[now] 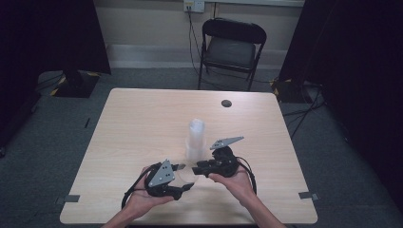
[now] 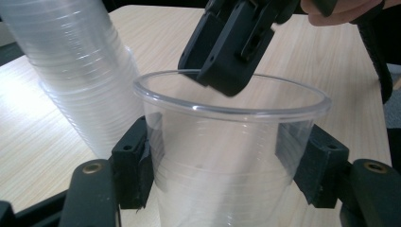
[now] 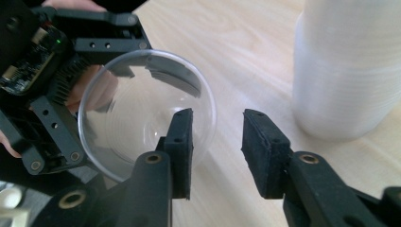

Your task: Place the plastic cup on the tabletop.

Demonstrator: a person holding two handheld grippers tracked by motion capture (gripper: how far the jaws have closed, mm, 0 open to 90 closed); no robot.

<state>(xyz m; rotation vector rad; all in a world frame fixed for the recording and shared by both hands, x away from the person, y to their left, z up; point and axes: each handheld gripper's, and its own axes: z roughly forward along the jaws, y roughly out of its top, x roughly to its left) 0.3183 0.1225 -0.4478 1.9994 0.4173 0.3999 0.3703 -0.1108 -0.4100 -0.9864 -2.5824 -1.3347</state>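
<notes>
A clear plastic cup (image 2: pixel 227 156) is held tilted just above the table, and my left gripper (image 2: pixel 222 170) is shut on it with a pad pressed against each side of its wall. In the high view the cup (image 1: pixel 188 175) sits between the two hands near the front edge. My right gripper (image 3: pixel 217 142) is open at the cup's (image 3: pixel 132 118) mouth. One of its jaws reaches inside the rim and the other stays outside, neither touching the wall. A tall stack of clear cups (image 1: pixel 196 140) stands upright just behind both grippers (image 2: pixel 75 75) (image 3: pixel 347 66).
The light wooden table (image 1: pixel 142 118) has a small dark round cap (image 1: pixel 226 103) near its far edge. A black folding chair (image 1: pixel 233 47) stands behind the table. Dark curtains hang at both sides.
</notes>
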